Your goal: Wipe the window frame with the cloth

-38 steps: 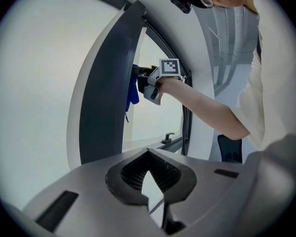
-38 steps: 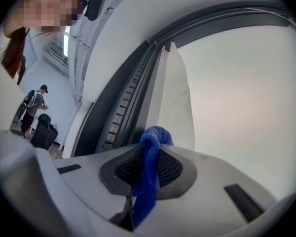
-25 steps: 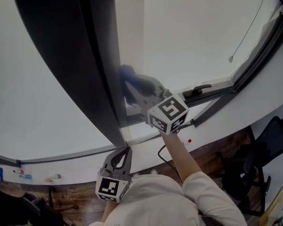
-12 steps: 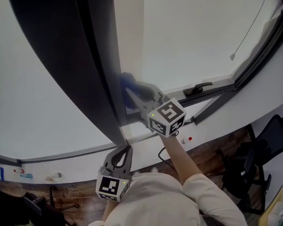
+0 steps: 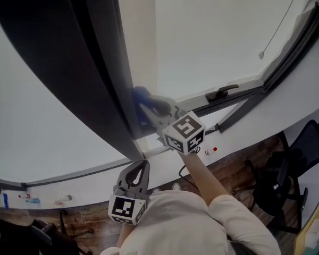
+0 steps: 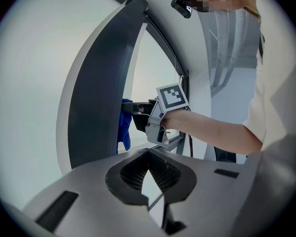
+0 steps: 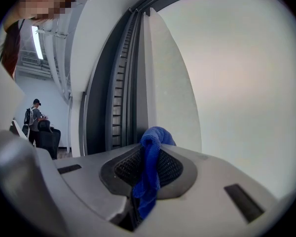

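In the middle of the head view, our right gripper (image 5: 148,109) has its jaws clamped on the blue cloth (image 5: 140,95), at approx. 11 o'clock from its marker cube. The cloth lies against the dark window frame (image 5: 95,73). It is blurred and partly behind the jaws, so we cannot confirm contact. The frame's top is cut off. The left gripper (image 5: 140,169) hangs at 7 o'clock, jaws together w/ nothing between.

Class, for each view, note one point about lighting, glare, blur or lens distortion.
Head view: the pale window glass is washed out, and the dark grey window frame bows from the wide lens. Left gripper view: black fisheye corners; the frame arcs. Right gripper view: the blue woven cloth is sharp, the glass glares white.
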Demonstrator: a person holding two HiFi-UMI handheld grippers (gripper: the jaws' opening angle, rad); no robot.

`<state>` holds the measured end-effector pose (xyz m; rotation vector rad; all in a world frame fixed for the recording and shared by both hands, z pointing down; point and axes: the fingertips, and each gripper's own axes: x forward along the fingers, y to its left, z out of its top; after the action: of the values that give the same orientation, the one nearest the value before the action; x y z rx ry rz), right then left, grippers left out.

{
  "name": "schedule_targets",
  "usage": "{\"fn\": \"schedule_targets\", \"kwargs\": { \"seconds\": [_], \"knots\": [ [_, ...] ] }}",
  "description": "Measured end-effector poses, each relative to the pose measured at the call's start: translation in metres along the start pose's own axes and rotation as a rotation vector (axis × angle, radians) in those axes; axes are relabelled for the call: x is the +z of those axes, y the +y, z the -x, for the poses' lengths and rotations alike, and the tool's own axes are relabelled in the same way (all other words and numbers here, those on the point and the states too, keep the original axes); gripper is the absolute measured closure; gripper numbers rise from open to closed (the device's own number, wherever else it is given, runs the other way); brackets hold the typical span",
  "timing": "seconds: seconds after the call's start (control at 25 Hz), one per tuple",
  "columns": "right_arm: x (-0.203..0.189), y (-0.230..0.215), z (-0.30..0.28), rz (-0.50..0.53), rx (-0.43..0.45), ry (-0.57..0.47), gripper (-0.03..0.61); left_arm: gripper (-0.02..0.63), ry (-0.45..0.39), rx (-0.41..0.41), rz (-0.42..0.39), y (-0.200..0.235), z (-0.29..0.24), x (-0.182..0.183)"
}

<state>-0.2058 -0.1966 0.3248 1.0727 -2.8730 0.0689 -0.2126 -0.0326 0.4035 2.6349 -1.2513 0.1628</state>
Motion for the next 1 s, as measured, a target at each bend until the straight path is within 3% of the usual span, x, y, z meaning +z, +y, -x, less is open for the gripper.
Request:
{"fn": "schedule_targets", "kwargs": {
  "seconds": [1.0],
  "knots": [
    [-0.076,0.001,-0.004,-0.047,-0.029,0.179,0.528,0.604,0.013,-0.054,0.016,-0.006,-0.004,-0.003]
  ]
}}
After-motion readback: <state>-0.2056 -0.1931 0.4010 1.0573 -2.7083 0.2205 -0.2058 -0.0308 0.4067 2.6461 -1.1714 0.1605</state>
